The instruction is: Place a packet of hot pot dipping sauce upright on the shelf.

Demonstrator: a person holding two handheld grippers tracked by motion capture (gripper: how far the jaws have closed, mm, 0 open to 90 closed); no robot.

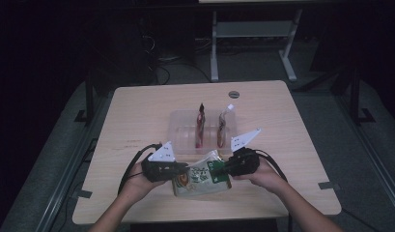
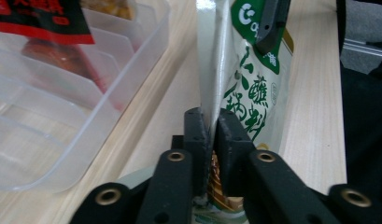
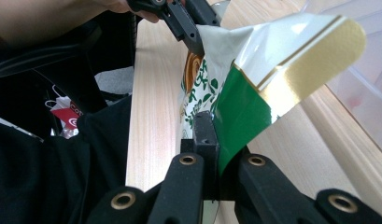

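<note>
A white and green sauce pouch [image 1: 201,175] with printed characters is held between both hands near the table's front edge. My left gripper [image 1: 184,168] is shut on its left edge, and the left gripper view shows the pouch [image 2: 244,84] pinched between the jaws of that gripper [image 2: 212,140]. My right gripper [image 1: 222,167] is shut on the pouch's green right end [image 3: 240,116], with the jaws of the right gripper [image 3: 216,144] closed over it. Behind the pouch a clear slotted tray [image 1: 183,126] holds a red pouch [image 1: 200,126] and a pale pouch [image 1: 222,126], both upright.
A round grommet [image 1: 233,94] sits at the table's far edge. The tray's ribbed wall [image 2: 76,121] lies close to the left of my left gripper. Bare wood [image 1: 137,121] spreads left of the tray. Table legs and cables stand beyond the far edge.
</note>
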